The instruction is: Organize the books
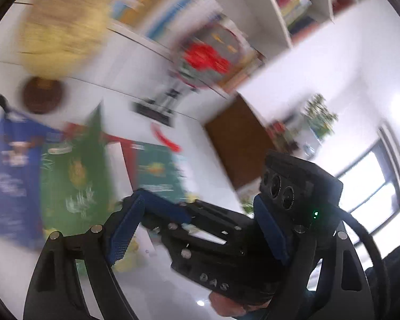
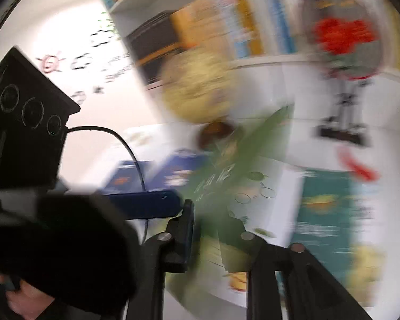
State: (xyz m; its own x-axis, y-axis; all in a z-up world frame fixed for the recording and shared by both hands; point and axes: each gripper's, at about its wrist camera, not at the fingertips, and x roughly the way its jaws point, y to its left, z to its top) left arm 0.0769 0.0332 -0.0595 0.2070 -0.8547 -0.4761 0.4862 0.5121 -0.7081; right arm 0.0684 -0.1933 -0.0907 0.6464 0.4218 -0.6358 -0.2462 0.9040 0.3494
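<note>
Both views are motion-blurred. In the left wrist view a blue book (image 1: pixel 10 176), a green book (image 1: pixel 72 184) and a teal book (image 1: pixel 157 170) lie or lean on the white table (image 1: pixel 205 160). My left gripper (image 1: pixel 197 229) is open and empty; the right gripper's body sits between its blue pads (image 1: pixel 125 229). In the right wrist view my right gripper (image 2: pixel 218 240) is shut on the green book (image 2: pixel 242 176), held tilted above the table. A teal book (image 2: pixel 330 213) lies to its right, blue books (image 2: pixel 178 170) behind. The left gripper's body (image 2: pixel 29 133) is at left.
A white bookshelf (image 1: pixel 301 8) with several books stands behind the table. A yellow globe (image 1: pixel 64 24) on a brown base and a red-and-grey globe (image 1: pixel 210 56) on a black stand are on the table. A brown board (image 1: pixel 237 141) and a potted plant (image 1: pixel 317 114) are at the right.
</note>
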